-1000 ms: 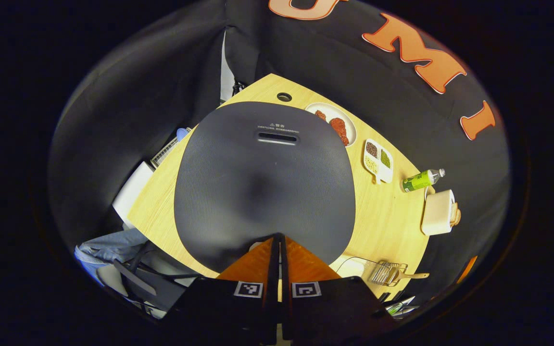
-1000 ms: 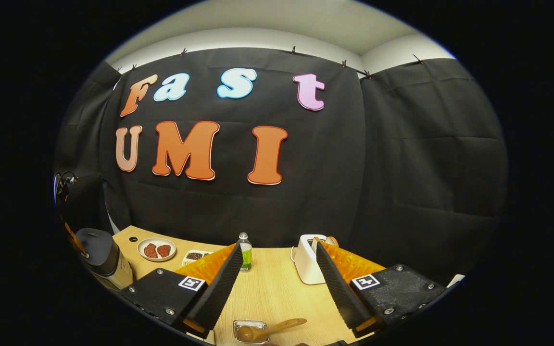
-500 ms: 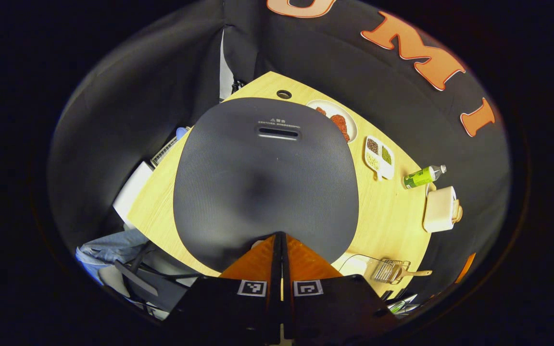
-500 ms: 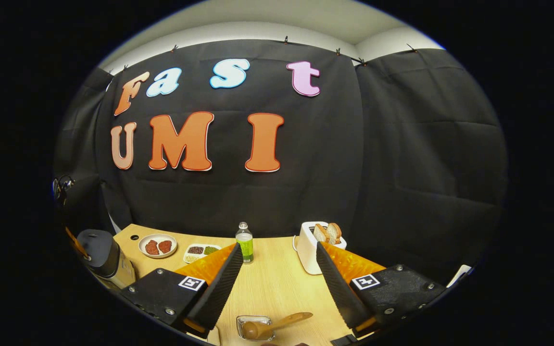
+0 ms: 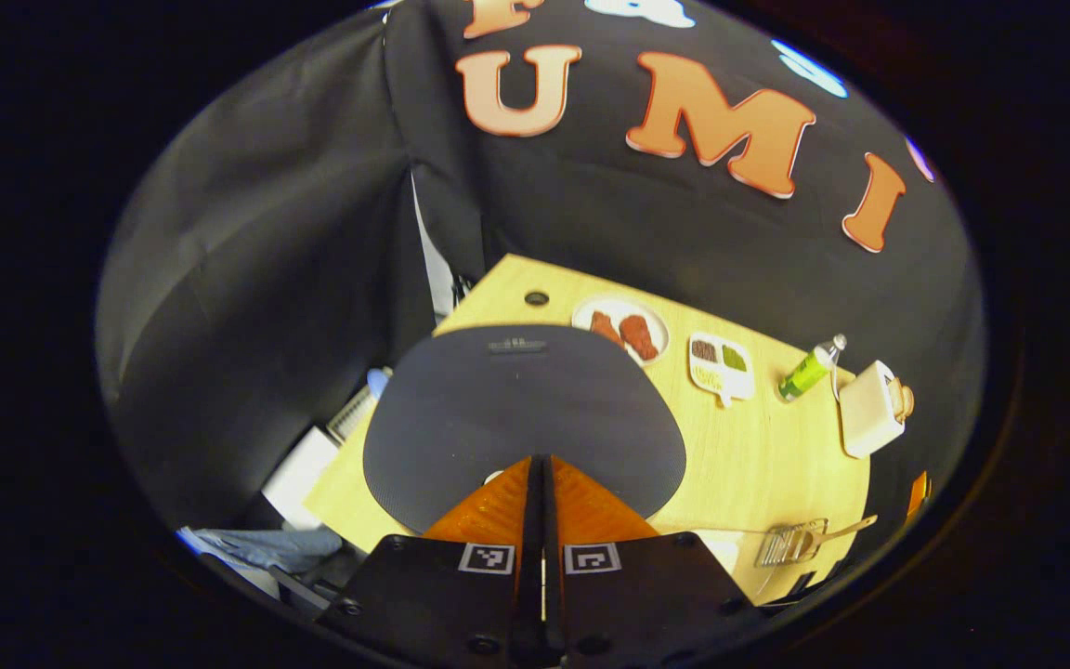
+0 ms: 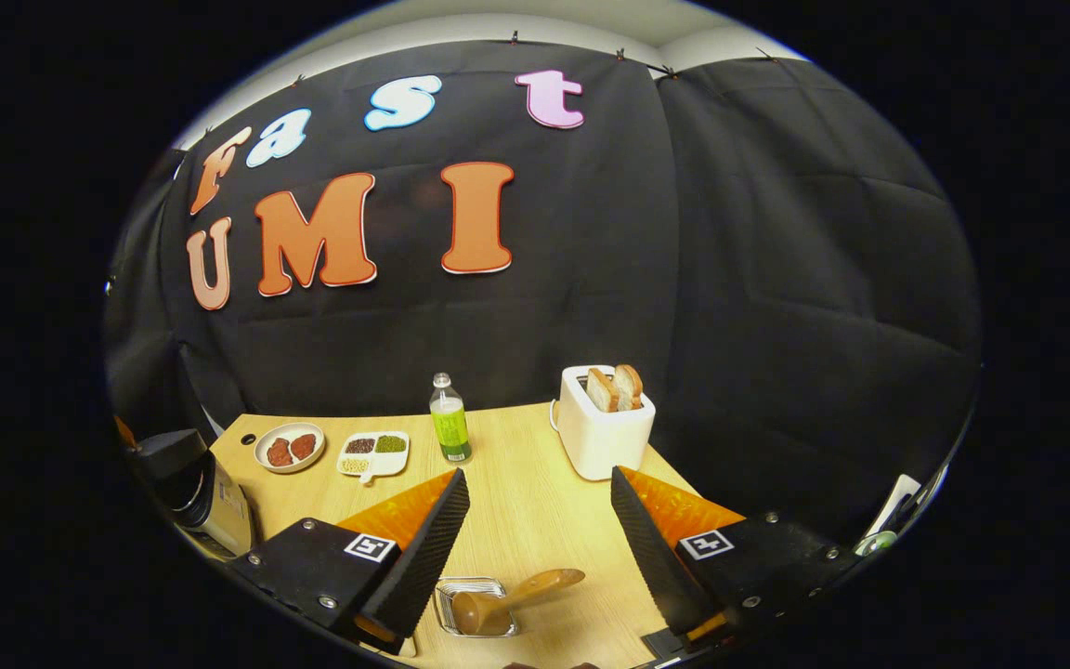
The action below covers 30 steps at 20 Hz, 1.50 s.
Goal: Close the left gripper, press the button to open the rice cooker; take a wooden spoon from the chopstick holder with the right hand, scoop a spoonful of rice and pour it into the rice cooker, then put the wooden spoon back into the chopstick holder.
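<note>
The rice cooker's dark grey lid [image 5: 516, 418] lies just beyond my left gripper [image 5: 541, 462], which is shut with nothing between its fingers. The cooker [image 6: 196, 478] stands at the table's left edge in the right gripper view, and I cannot tell whether its lid is lifted. The wooden spoon [image 6: 516, 595] lies with its bowl in the wire chopstick holder [image 6: 475, 587], its handle pointing right. My right gripper [image 6: 537, 476] hangs open above it, not touching. Spoon [image 5: 837, 532] and holder [image 5: 788, 545] are also at the table's near right. A clear container with white contents [image 5: 716, 548] sits beside them, partly hidden.
Along the back of the wooden table [image 6: 535, 502] stand a plate of red food [image 6: 289, 448], a divided dish of grains [image 6: 374, 453], a green bottle [image 6: 450, 423] and a white toaster [image 6: 600, 432] holding bread. The table's edges fall away near left and right.
The left gripper has drawn back and tilted up from the lid, which now looks smaller. The right gripper has tipped downward, bringing spoon and holder further into view. Both keep their states.
</note>
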{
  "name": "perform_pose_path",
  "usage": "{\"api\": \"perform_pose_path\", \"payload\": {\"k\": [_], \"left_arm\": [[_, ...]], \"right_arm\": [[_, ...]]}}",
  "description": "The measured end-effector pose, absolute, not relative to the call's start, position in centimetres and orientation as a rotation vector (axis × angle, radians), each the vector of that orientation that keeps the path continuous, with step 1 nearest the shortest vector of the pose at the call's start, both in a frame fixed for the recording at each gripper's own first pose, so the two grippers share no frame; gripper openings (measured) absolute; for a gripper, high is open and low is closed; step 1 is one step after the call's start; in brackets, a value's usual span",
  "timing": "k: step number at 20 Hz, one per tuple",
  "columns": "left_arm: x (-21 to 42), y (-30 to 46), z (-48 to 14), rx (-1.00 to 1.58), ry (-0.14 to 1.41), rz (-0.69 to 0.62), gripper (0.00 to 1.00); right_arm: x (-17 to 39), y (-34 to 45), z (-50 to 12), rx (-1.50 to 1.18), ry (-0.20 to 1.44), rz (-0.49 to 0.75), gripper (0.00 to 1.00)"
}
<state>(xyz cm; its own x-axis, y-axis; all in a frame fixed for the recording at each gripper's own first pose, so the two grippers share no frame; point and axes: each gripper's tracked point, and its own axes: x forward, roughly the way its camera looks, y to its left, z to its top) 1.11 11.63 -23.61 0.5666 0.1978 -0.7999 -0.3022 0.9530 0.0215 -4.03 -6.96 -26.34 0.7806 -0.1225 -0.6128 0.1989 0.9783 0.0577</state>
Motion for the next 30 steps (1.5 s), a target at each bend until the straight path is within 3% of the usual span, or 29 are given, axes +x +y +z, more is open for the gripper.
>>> {"api": "perform_pose_path", "payload": {"k": [4,6,10,12,18,19,26,28,30], "left_arm": [[3.7,13.3,-17.9,0.003,0.666,0.366,0.02],[4.0,13.6,-15.1,0.042,0.572,0.398,0.06],[4.2,12.1,-10.4,0.098,0.428,0.377,0.02],[4.1,10.6,-8.5,0.108,0.355,0.342,0.29],[3.6,8.6,-6.4,0.126,0.273,0.313,0.77],[3.3,8.5,-6.5,0.128,0.273,0.312,0.77],[2.5,8.5,-7.2,0.128,0.289,0.319,0.78],[2.4,8.5,-7.5,0.124,0.299,0.321,0.78],[2.3,8.8,-7.6,0.129,0.298,0.322,0.79]], "right_arm": [[-4.9,-7.4,-29.0,0.155,0.712,-0.164,0.95],[-5.3,-7.1,-30.6,0.174,0.754,-0.150,0.95],[-6.3,-6.7,-33.2,0.187,0.819,-0.130,0.98],[-6.7,-6.6,-34.6,0.193,0.850,-0.124,0.96],[-8.0,-6.1,-39.6,0.253,0.952,-0.154,0.94],[-8.3,-5.7,-40.5,0.289,0.969,-0.157,0.93],[-10.3,-2.1,-43.4,0.478,1.050,-0.145,0.69],[-10.4,-1.3,-43.2,0.531,1.052,-0.152,0.56],[-10.3,-0.7,-43.2,0.558,1.050,-0.158,0.35]]}}
